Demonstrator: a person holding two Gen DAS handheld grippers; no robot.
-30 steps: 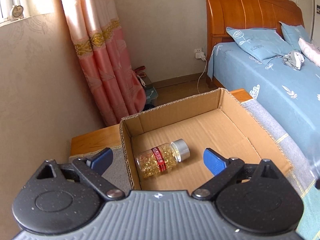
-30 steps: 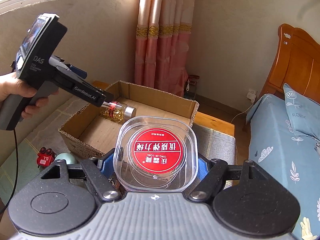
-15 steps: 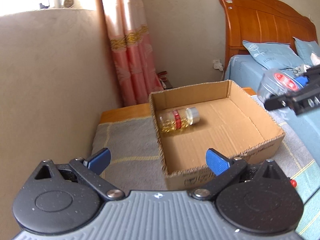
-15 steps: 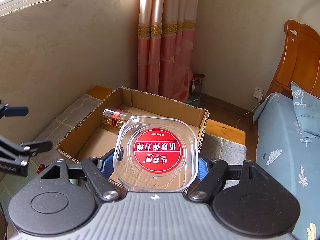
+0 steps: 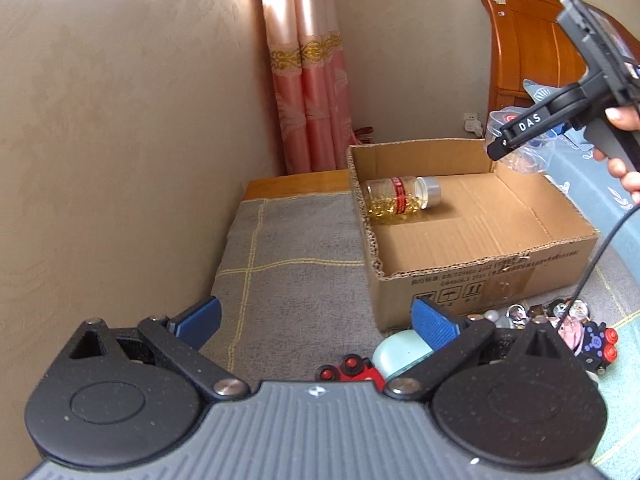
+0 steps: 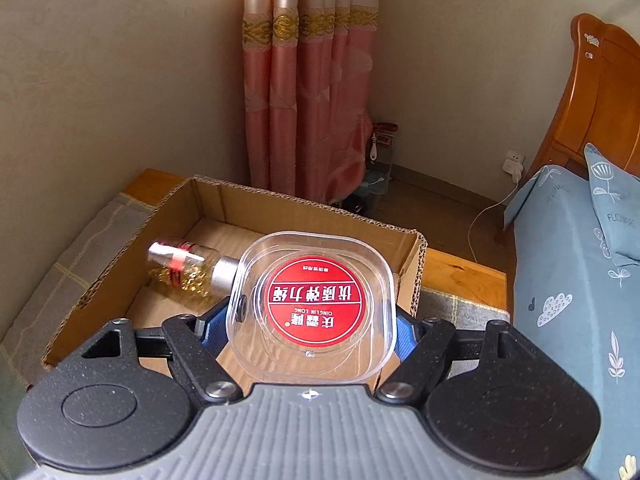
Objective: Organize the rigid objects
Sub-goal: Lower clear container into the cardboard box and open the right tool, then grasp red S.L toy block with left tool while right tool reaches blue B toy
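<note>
An open cardboard box [image 5: 496,268] sits on a grey cloth; a clear bottle of yellow capsules [image 5: 400,199] lies on its side inside, also in the right wrist view [image 6: 188,274]. My right gripper [image 6: 310,324] is shut on a clear square plastic case with a red round label [image 6: 314,300], held over the box's near right part [image 6: 416,264]; it shows from the left wrist [image 5: 520,140]. My left gripper [image 5: 316,320] is open and empty, in front of the box above loose items.
A pale blue oval case [image 5: 400,354], a red toy [image 5: 356,368] and several small trinkets [image 5: 568,320] lie on the cloth before the box. A wall stands left, a pink curtain [image 5: 312,80] behind, a bed [image 6: 580,280] right.
My left gripper has pulled back out of the box and lowered toward the loose items. My right gripper has carried the clear case forward over the box.
</note>
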